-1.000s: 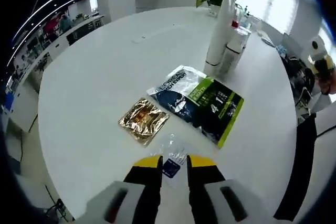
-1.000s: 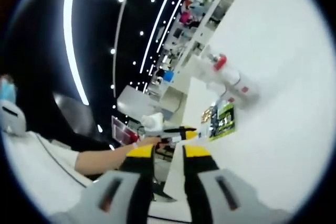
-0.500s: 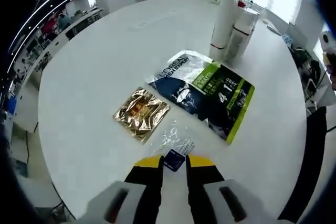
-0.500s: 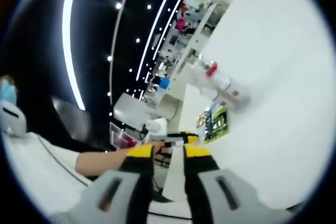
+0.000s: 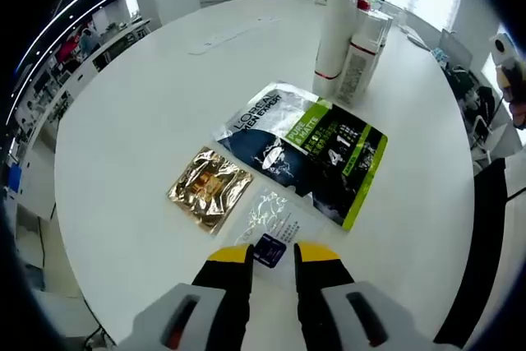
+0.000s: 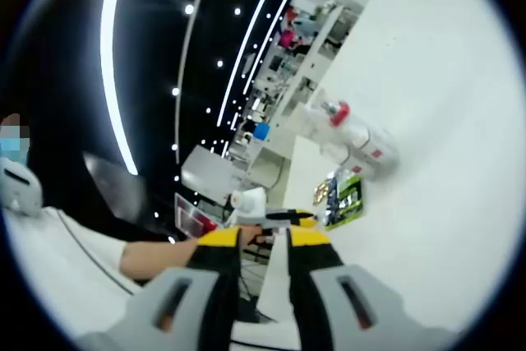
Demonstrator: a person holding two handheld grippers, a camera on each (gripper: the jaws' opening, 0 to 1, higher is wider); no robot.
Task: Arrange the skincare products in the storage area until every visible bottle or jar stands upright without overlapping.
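Since half a second ago, left gripper (image 5: 274, 254) has eased back slightly, jaws still apart, straddling the clear sachet (image 5: 271, 223) flat near the round white table (image 5: 148, 104) edge. Crinkled gold foil packet (image 5: 209, 188) beside it; glossy dark-and-green pouch (image 5: 306, 150) beyond. White bottles (image 5: 349, 39) upright at far rim. Right gripper (image 6: 263, 237): jaws slightly parted, empty.

sachets (image 5: 300, 150) on table (image 5: 140, 104), bottles (image 5: 349, 34) behind
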